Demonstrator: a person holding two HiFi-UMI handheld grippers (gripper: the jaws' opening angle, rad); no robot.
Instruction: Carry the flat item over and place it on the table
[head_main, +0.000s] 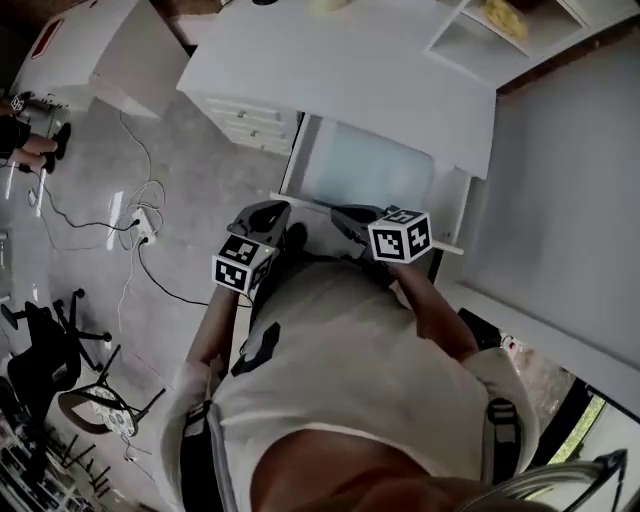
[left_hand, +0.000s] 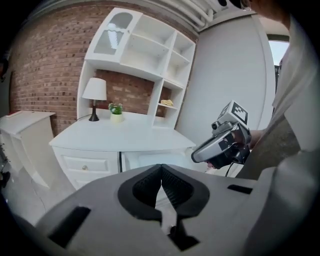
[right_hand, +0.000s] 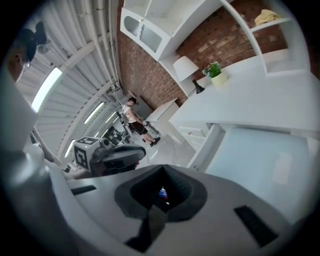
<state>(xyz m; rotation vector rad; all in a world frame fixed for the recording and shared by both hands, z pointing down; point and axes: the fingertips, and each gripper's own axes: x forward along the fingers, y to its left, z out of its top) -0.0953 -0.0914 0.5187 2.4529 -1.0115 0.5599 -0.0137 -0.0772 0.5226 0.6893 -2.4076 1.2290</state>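
Running off the top edge, the white table (head_main: 330, 80) shows partly.

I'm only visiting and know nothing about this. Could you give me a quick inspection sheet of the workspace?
Surface: white desk, holding a lamp and a potted plant.
Job's things: pale flat panel below the desk top, not held.
Clutter: yellow item on a shelf.
Grippers: left tool and right tool both shut, empty.
Cables: cables and a power strip on the floor.
Surroundings: brick wall, office chair.
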